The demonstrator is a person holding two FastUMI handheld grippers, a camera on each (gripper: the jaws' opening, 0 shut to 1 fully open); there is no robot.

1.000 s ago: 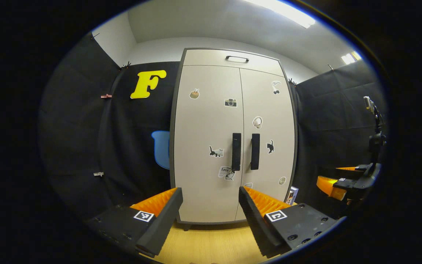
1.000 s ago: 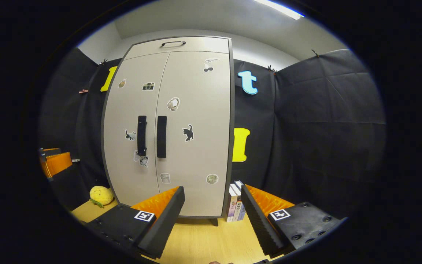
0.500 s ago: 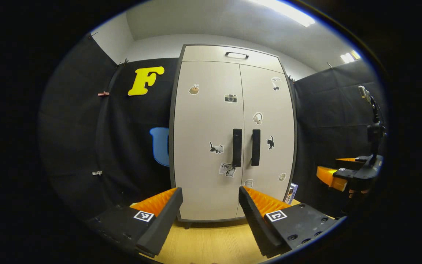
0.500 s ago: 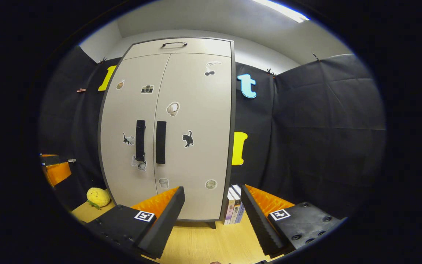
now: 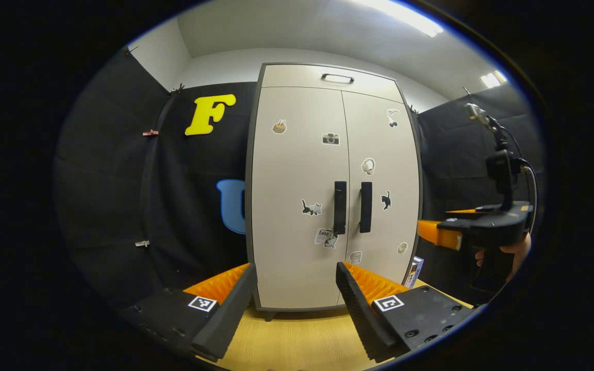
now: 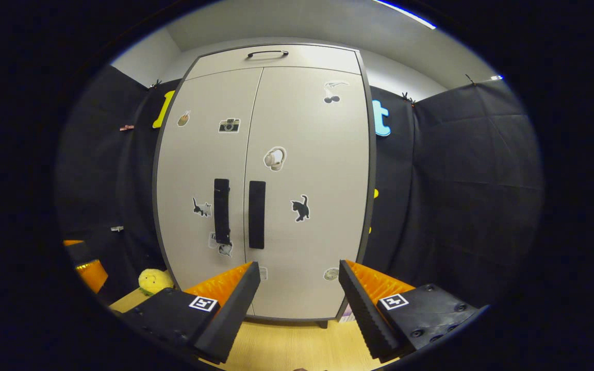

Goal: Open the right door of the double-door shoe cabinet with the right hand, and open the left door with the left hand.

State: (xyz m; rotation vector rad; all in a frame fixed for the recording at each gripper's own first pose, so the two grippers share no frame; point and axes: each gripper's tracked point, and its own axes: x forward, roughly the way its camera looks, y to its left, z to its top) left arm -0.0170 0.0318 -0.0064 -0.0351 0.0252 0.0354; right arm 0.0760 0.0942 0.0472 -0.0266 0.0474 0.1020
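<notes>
Beige shoe cabinet [image 6: 297, 216] (doors shut), both tools agape

One shoe cabinet [image 6: 276, 180], two doors [image 6: 204, 170], two handles [image 6: 256, 214], one plush toy [image 6: 155, 281].

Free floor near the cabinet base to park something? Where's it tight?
Bare wood floor lies in front of the cabinet, between the open right tongs. It is crowded at both bottom corners: a yellow plush toy at the left corner, books at the right corner.
</notes>
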